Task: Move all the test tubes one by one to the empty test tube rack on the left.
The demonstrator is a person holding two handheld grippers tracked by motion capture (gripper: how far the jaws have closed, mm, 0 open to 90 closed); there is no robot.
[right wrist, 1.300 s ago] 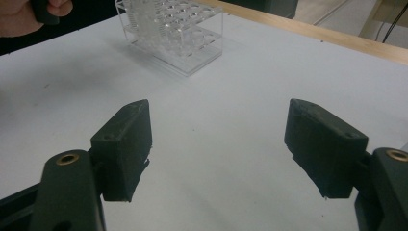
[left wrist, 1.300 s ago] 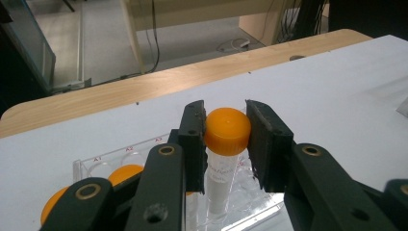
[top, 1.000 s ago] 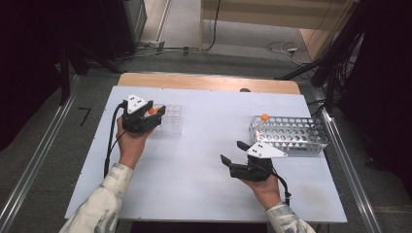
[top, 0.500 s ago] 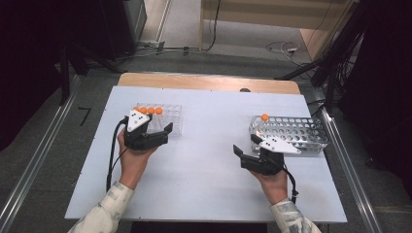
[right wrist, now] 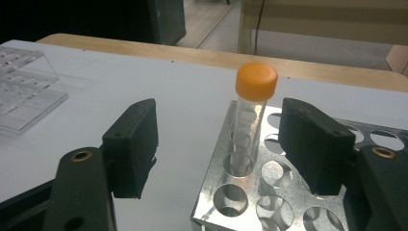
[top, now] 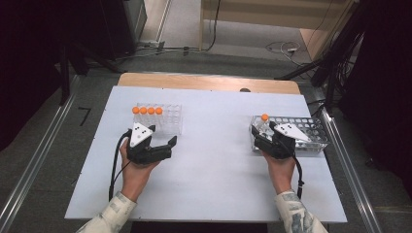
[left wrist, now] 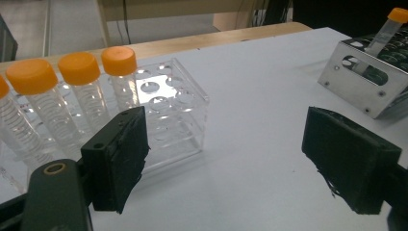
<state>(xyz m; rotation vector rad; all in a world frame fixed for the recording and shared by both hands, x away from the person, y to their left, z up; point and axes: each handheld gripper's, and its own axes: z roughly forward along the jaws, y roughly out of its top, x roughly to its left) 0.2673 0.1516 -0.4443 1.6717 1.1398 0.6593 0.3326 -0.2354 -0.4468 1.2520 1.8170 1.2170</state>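
A clear plastic rack (top: 167,119) (left wrist: 178,110) holds several orange-capped tubes (top: 147,110) (left wrist: 79,86) in its far-left row. My left gripper (top: 165,147) (left wrist: 231,149) sits just in front of it. Its jaws have just been opening and stand wide apart with nothing between them. At the right, a metal rack (top: 303,133) (right wrist: 288,192) (left wrist: 356,82) has one orange-capped tube (top: 265,119) (right wrist: 250,120) (left wrist: 387,31) upright in a corner hole. My right gripper (top: 265,137) (right wrist: 226,144) faces that tube. Its jaws have just been closing and straddle the tube without touching it.
Both racks stand on a white table top (top: 218,170) with a wooden strip (top: 209,82) along its far edge. Metal rails (top: 342,155) run along both sides. Cables lie on the floor (top: 282,48) beyond the table.
My left hand has drawn back from the clear rack, uncovering the orange caps, and its jaws have spread. My right hand has moved right and forward up to the metal rack's tube.
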